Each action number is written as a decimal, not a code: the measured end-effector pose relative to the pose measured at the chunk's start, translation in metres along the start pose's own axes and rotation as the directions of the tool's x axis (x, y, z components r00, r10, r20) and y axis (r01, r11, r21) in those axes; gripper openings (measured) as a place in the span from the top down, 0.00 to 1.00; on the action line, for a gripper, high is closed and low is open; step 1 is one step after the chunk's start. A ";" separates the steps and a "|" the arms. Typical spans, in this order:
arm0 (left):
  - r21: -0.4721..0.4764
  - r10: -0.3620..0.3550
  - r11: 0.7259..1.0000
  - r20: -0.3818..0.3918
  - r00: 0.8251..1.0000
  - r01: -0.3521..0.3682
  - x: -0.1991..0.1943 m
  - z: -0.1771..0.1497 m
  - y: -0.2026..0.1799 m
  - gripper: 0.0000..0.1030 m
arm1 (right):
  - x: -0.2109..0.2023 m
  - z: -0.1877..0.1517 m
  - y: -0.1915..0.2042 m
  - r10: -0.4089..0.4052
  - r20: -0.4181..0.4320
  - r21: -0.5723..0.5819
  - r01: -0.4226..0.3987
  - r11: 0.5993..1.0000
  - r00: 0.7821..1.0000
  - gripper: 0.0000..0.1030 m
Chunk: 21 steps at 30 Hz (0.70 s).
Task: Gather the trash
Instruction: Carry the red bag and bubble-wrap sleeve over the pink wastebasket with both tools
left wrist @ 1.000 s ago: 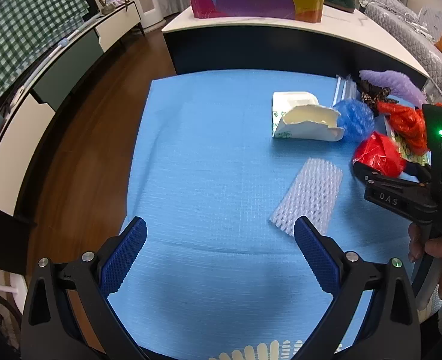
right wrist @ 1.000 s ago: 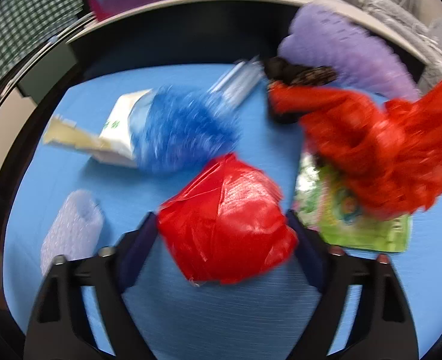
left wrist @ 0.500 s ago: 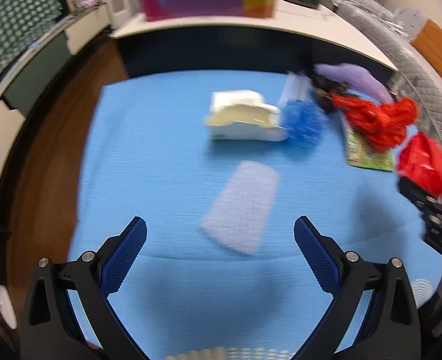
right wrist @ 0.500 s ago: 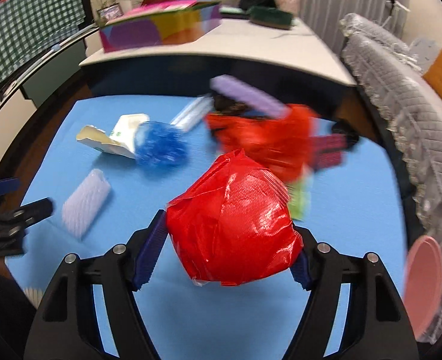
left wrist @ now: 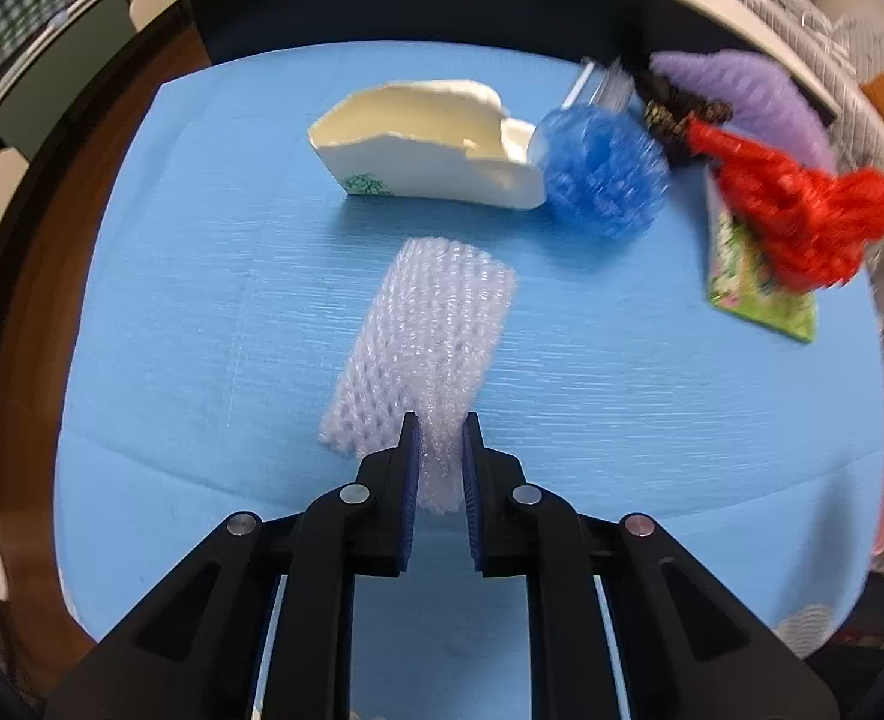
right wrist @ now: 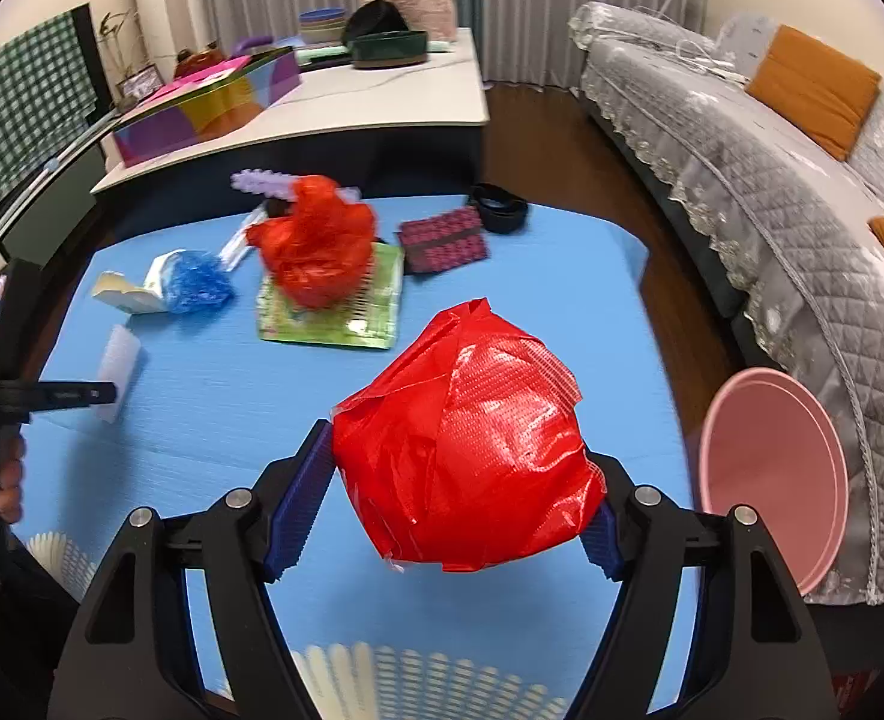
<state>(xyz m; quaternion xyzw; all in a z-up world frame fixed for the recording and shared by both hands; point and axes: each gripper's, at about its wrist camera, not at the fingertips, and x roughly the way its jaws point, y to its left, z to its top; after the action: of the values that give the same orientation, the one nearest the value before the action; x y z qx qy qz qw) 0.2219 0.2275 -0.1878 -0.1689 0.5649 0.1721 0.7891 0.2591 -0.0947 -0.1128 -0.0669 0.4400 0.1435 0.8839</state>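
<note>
- Trash spread over blue table cover [left wrist: 201, 300]; two pieces in grippers.
- Left gripper [left wrist: 438, 480], lower centre of left wrist view: jaws closing, near end of white foam net sleeve [left wrist: 435, 336] pinched between blue pads.
- Right gripper [right wrist: 454, 504], lower centre of right wrist view: clamped on crumpled red plastic ball [right wrist: 466, 450], raised above cover.
- Beyond sleeve: torn white paper box [left wrist: 429, 150], touching blue mesh ball [left wrist: 604, 171].
- Upper right: red mesh bundle [left wrist: 802, 210] on green packet [left wrist: 760, 300].
- Right edge of right wrist view: pink bin [right wrist: 772, 480].
</note>
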 end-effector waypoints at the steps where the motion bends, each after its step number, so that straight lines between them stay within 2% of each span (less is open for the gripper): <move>1: -0.016 -0.018 1.000 0.016 1.000 0.019 -0.008 -0.002 0.001 0.87 | -0.002 -0.002 -0.007 -0.004 0.003 0.012 0.004 1.000 1.000 0.31; 6: 0.009 -0.034 0.999 0.079 0.996 0.034 -0.042 -0.018 -0.012 0.88 | -0.014 -0.007 -0.038 -0.015 0.026 0.076 0.013 0.997 1.000 0.30; 10: 0.132 -0.054 0.991 0.141 0.988 0.035 -0.075 -0.028 -0.057 0.88 | -0.029 -0.008 -0.061 -0.020 0.054 0.120 0.013 0.993 0.998 0.30; 12: 0.196 -0.096 0.978 0.153 0.984 0.065 -0.092 -0.035 -0.091 0.88 | -0.041 -0.010 -0.075 -0.021 0.068 0.148 0.010 0.989 0.997 0.30; 15: 0.277 -0.169 0.953 0.144 0.975 0.125 -0.109 -0.040 -0.142 0.88 | -0.059 -0.007 -0.098 -0.045 0.074 0.187 0.030 0.982 0.996 0.30; 17: 0.355 -0.222 0.921 0.138 0.965 0.161 -0.123 -0.044 -0.187 0.88 | -0.074 -0.005 -0.116 -0.086 0.097 0.204 0.064 0.977 0.992 0.30; 21: 0.447 -0.321 0.859 0.093 0.943 0.248 -0.134 -0.062 -0.253 0.88 | -0.095 -0.004 -0.150 -0.171 0.129 0.208 0.142 0.968 0.977 0.30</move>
<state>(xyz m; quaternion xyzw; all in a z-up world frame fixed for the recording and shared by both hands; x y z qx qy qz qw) 0.2466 -0.0355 -0.0614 -0.0580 0.4905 -0.0620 0.8673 0.2485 -0.2567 -0.0406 -0.0029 0.3797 0.0333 0.9245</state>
